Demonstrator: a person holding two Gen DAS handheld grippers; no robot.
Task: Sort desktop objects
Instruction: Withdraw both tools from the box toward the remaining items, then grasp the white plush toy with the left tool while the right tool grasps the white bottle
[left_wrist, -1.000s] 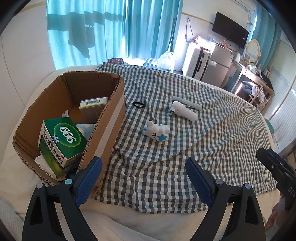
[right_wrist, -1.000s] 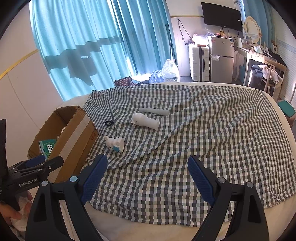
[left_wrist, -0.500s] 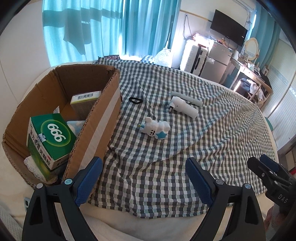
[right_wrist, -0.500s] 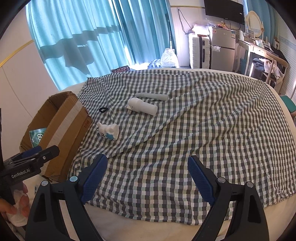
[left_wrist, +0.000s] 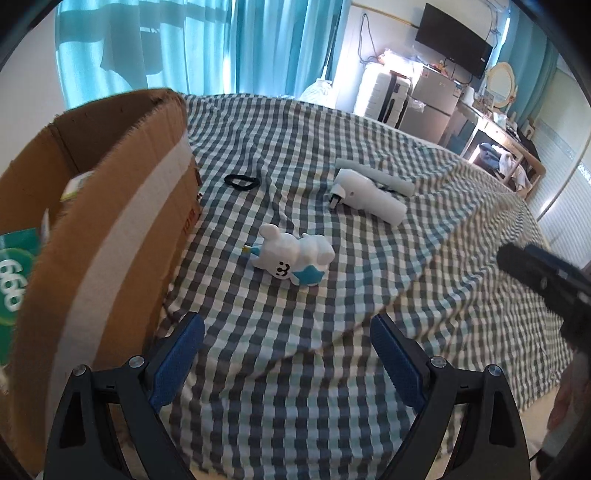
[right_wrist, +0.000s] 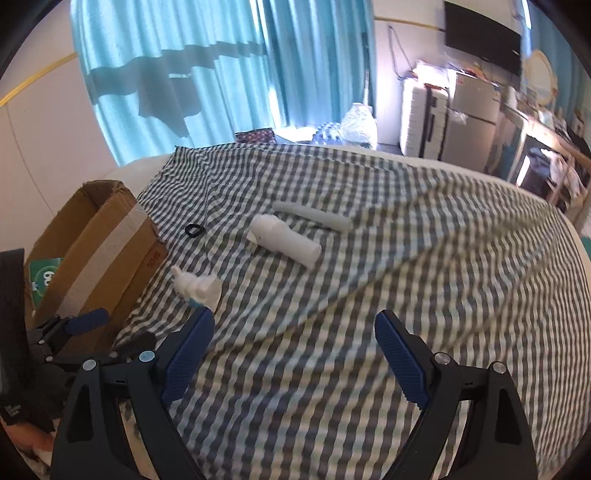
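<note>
Sorting status: partly complete

Cartons, among them a green box (left_wrist: 16, 266), are already seen inside the cardboard box (left_wrist: 122, 236), left of the left gripper (left_wrist: 287, 349). Four items are left on the checked cloth (left_wrist: 295, 387): a white bear figure (left_wrist: 291, 258) just ahead of the left jaws, a black hair tie (left_wrist: 241, 181), a white plug-in device (right_wrist: 284, 240) and a pale tube (right_wrist: 314, 216) ahead of the right gripper (right_wrist: 294, 341). Both jaw pairs are held wide apart, with nothing gripped. Teal curtains (right_wrist: 192, 70) and a suitcase (right_wrist: 424, 118) are visible behind.
</note>
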